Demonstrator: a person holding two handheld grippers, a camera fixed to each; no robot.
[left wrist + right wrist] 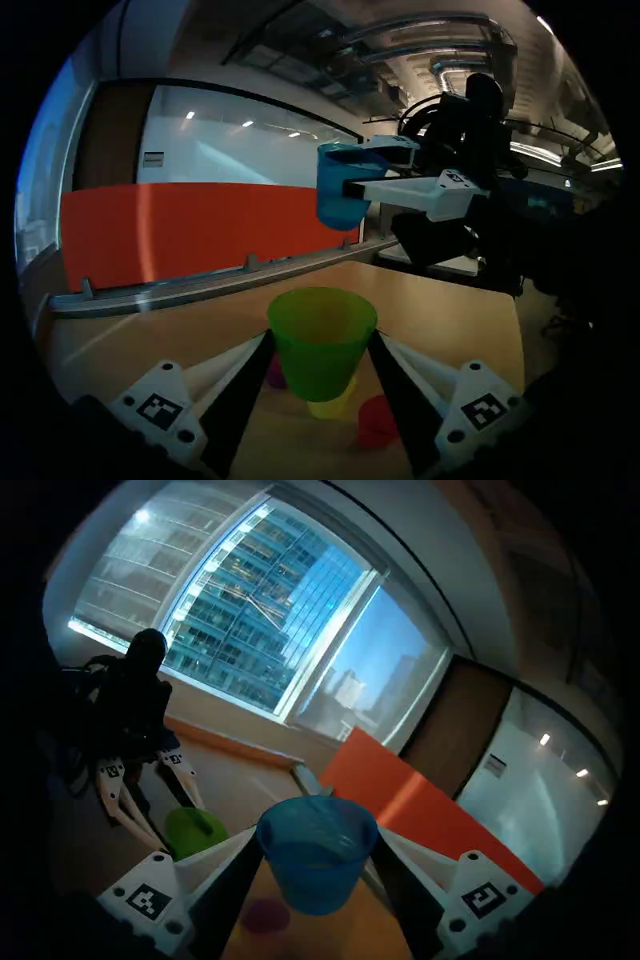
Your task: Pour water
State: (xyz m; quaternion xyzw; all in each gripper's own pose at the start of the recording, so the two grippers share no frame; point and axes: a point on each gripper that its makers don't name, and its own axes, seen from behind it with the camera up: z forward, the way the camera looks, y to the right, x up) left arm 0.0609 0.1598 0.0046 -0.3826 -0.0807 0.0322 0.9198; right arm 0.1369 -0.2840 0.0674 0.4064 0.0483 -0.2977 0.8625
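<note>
In the left gripper view a green cup [322,342] stands upright between the fingers of my left gripper [322,360], which is shut on it above the wooden table [448,312]. Higher up and farther off, my right gripper [352,180] is shut on a blue cup [342,186], held level above the green one. In the right gripper view the blue cup [317,850] sits between my right gripper's [317,864] fingers, tilted with the view. The green cup [194,830] shows lower left, in the left gripper [164,800].
Under the green cup lie a yellow cup [336,406], a red cup [376,422] and a purple one [276,373] on the table. An orange panel [200,228] and a glass wall stand behind it. Large windows [240,616] and a purple cup [266,916] show in the right gripper view.
</note>
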